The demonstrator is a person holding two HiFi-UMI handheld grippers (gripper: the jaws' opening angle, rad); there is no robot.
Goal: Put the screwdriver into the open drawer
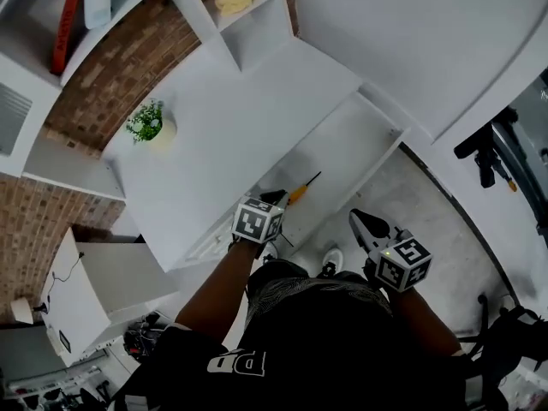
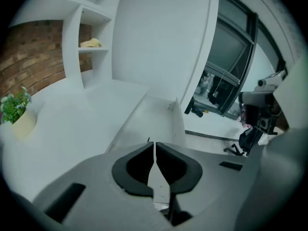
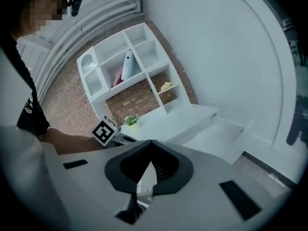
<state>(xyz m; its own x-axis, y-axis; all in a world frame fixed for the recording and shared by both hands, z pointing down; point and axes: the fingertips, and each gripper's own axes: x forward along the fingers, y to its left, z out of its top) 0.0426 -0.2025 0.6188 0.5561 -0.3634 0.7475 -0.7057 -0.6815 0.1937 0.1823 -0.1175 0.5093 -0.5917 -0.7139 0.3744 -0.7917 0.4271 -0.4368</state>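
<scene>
A white desk (image 1: 214, 131) stands against a brick wall (image 1: 103, 84), with white shelves (image 1: 248, 24) above it and a small potted plant (image 1: 145, 122) on top. The floor (image 1: 419, 197) is grey, and a plain white wall (image 1: 411, 41) runs on the right. Dark-framed windows (image 2: 231, 52) show beyond.

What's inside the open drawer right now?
A screwdriver with an orange handle lies in the drawer; nothing else shows. The left gripper covers the drawer's near corner.
</scene>
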